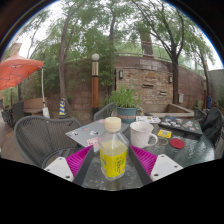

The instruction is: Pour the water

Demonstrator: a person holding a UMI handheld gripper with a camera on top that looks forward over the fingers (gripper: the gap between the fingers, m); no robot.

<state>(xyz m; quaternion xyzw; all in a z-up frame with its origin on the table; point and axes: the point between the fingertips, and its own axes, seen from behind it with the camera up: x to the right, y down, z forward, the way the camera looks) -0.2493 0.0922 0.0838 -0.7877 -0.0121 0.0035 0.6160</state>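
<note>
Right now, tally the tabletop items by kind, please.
Clear plastic bottle with yellow label and white cap, between the hand-held gripper fingers: 1
White ceramic mug: 1
Small red round disc: 1
Total: 3

Capped bottle (114, 153) upright, white mug (142, 133) behind

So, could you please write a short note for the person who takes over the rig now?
Gripper: fingers on both sides of the bottle; whether they press on it I cannot tell.
Bottle: upright, white cap on, yellowish liquid inside, above the glass table.
Mug: white, upright on the table, just beyond the bottle.
Done: bottle reached.
Left: no pouring visible yet; cap appears on; bring the bottle to the mug and pour.
</note>
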